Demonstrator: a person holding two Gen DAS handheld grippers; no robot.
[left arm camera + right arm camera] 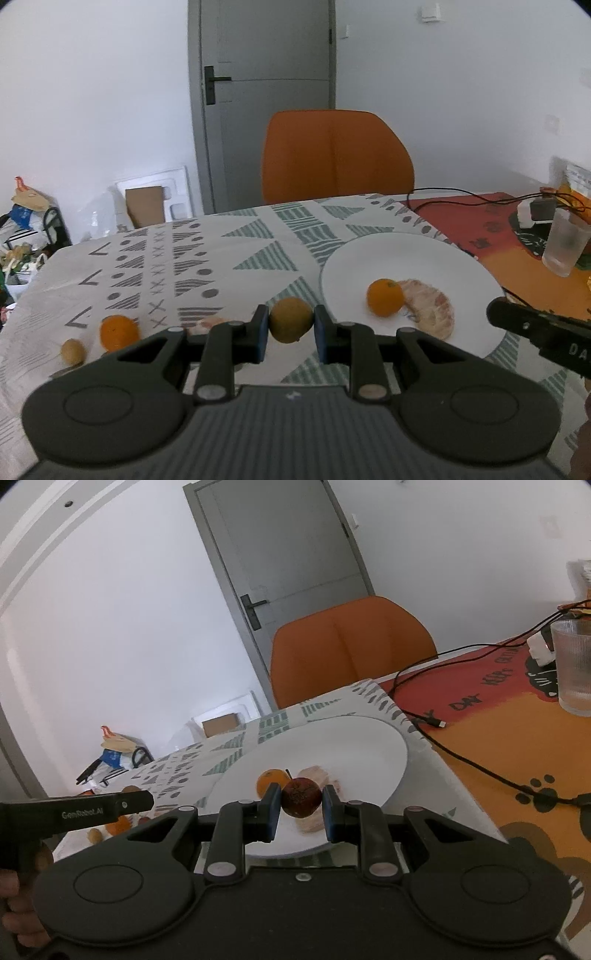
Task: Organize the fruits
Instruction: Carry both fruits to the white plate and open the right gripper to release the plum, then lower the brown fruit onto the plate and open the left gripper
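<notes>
My left gripper (291, 325) is shut on a brownish-green round fruit (290, 319), held above the patterned tablecloth just left of the white plate (436, 254). On the plate lie a small orange (385, 297) and peeled citrus segments (430, 308). Another orange (119, 332) and a small brown fruit (73, 350) lie on the cloth at the left. My right gripper (300, 805) is shut on a dark red-brown fruit with a stem (301, 796), held over the plate (369, 746), near the orange (271, 780) and the segments (317, 773).
An orange chair (334, 155) stands behind the table. A ribbed glass (565, 245) and black cables (476, 764) lie on the orange mat at the right. The right gripper's body (543, 336) shows at the plate's right edge. Clutter sits on the floor at the left.
</notes>
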